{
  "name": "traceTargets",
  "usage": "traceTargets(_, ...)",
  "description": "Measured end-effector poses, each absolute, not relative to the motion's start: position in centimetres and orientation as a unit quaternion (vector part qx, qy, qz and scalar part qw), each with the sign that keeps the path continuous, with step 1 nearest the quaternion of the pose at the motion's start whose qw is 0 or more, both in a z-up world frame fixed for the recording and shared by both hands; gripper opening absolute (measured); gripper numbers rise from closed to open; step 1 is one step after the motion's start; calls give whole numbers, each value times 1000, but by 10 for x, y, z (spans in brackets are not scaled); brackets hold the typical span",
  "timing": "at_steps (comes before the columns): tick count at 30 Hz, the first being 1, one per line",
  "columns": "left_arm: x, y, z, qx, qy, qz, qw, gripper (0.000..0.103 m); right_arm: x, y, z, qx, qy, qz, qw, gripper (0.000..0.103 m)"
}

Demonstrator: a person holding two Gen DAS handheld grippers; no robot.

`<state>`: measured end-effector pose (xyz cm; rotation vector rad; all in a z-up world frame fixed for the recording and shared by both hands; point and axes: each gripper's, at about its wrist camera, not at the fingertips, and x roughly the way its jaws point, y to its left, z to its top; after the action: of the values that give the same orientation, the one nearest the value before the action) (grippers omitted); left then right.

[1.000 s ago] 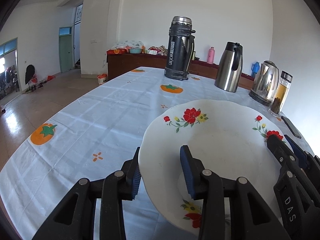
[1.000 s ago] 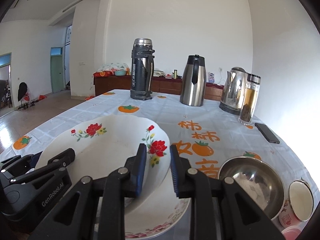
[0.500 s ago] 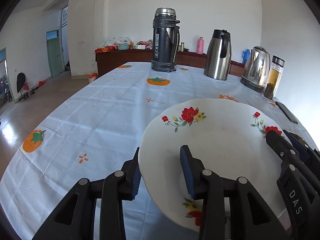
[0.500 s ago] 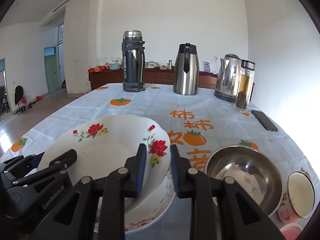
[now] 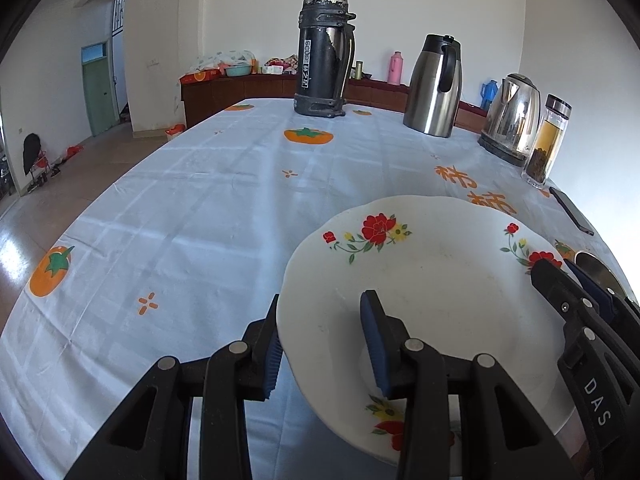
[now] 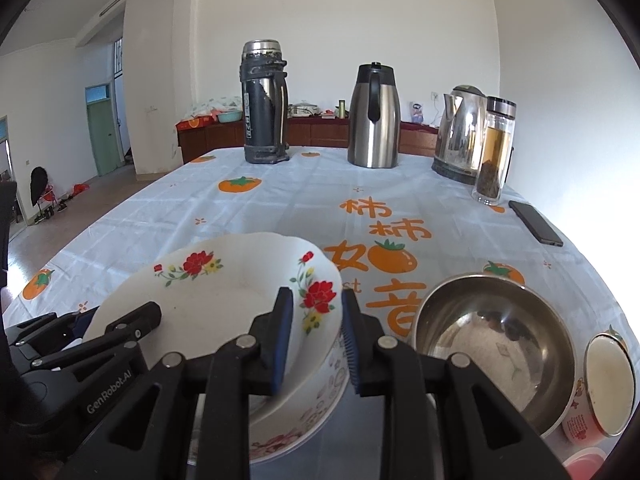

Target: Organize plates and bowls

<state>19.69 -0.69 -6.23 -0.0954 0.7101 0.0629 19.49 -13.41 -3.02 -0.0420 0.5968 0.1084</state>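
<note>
Plate (image 5: 432, 280), white with red flowers, carried between both grippers, one on each side of the rim.

Left gripper (image 5: 320, 340): part open, jaws straddling the near-left rim, one pad outside, one inside on the plate face. Pads appear to bear on it.

Right gripper (image 6: 316, 336): narrow gap, closed on the opposite rim by a flower.

Directly below the right gripper, a second floral dish (image 6: 316, 412) sits under the plate; the plate looks to be just above it or touching, cannot tell which. Steel bowl (image 6: 492, 344) just right of that gripper; small cup (image 6: 608, 392) further right.

Handling, judged: glazed ceramic, stiff, moderately heavy, slick, chips on impact. Rim is the only hold; keep both sides level, lower gently.
</note>
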Motion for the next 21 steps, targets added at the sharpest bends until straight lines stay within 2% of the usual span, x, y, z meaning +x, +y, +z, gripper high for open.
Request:
traceTargets(5,189,-16,-56,-21,319,40,947,41,194,-138,-29,-17,291,55,955,26)
traceTargets(13,201,-9,-63,-41,351,21,935,40,198,-143,-33,-9,309,67,949,27)
traceTargets(21,196,-10,-62,-46,348,17,936,40,201,-143,-36,-12,322,76,943,27)
